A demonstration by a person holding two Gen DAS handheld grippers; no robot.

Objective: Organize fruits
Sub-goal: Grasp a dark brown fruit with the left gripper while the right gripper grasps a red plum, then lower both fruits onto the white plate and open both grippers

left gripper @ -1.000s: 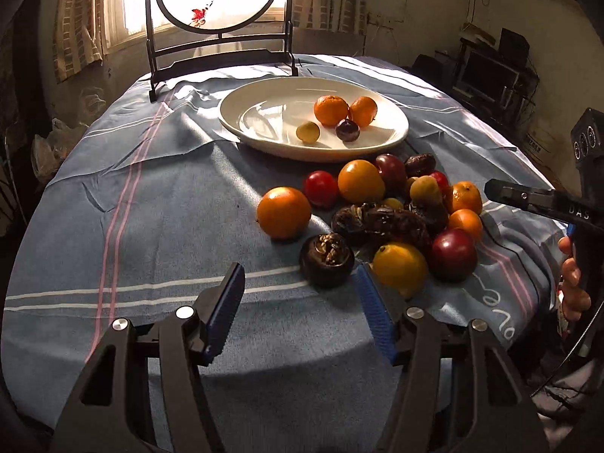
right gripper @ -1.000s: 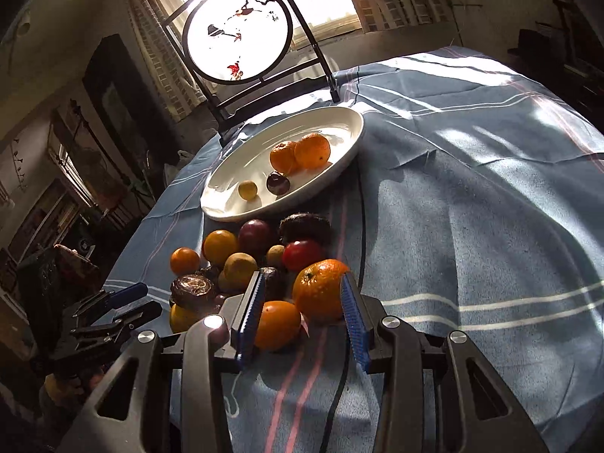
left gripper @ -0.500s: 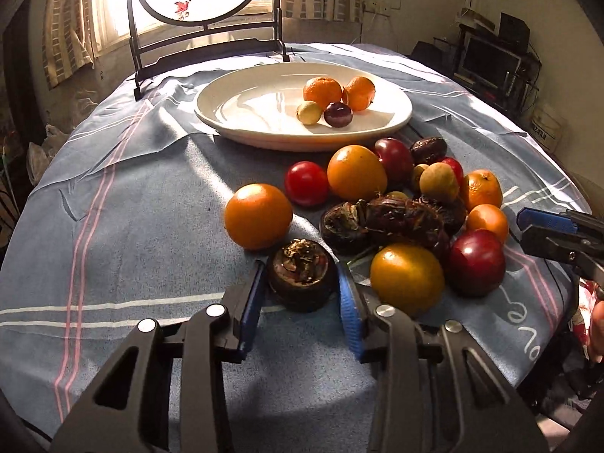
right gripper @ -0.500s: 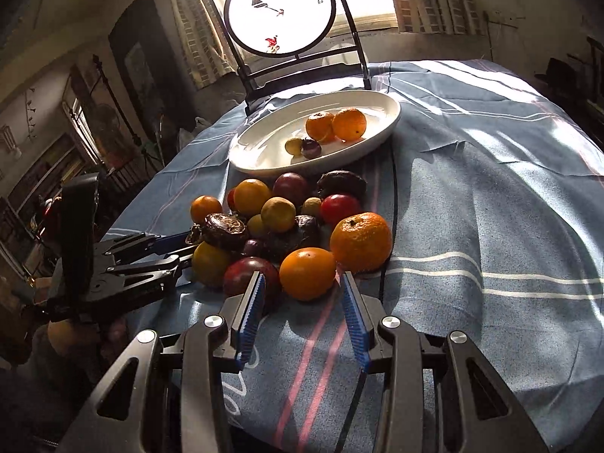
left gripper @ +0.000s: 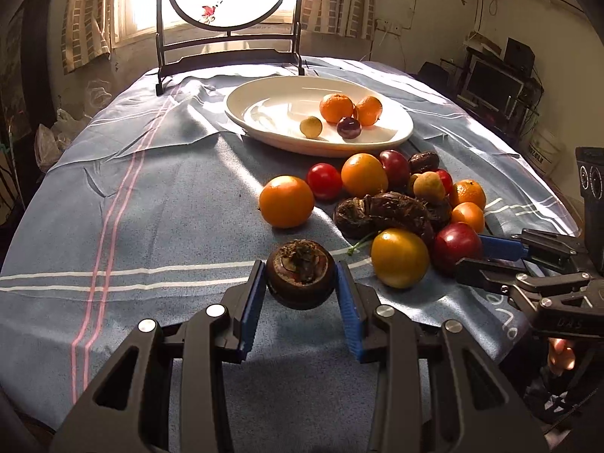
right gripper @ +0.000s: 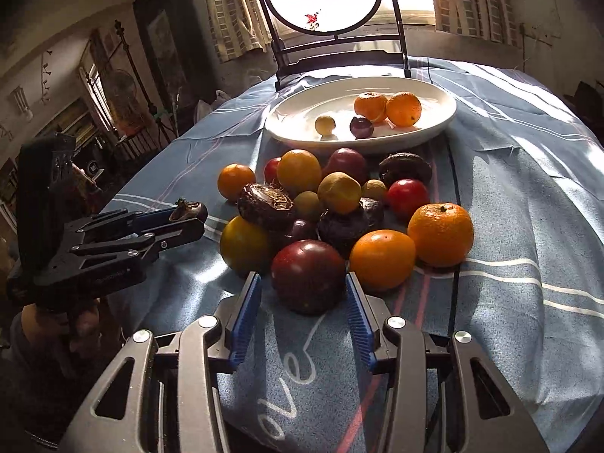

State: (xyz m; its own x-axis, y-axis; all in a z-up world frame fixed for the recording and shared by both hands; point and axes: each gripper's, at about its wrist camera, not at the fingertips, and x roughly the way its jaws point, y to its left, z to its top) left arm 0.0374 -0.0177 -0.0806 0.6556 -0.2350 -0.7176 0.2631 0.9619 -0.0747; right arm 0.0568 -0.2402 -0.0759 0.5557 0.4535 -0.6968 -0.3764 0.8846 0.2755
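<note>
Now we have the dark brown fruit (left gripper: 301, 273) clamped between our left gripper (left gripper: 300, 283) pads, where a second ago it sat loose on the tablecloth (left gripper: 151, 207) before wide jaws; it can go to the plate (left gripper: 271, 90). Our right gripper (right gripper: 304, 288), jaws just widened, straddles the dark red fruit (right gripper: 307, 275) without pressing; both angle downward.

White script letters "ove" (right gripper: 298, 373) stand on the blue cloth (right gripper: 509, 226) at the surface's near edge (the first letter is hidden); the right gripper (left gripper: 487, 255) bears "DAS".
</note>
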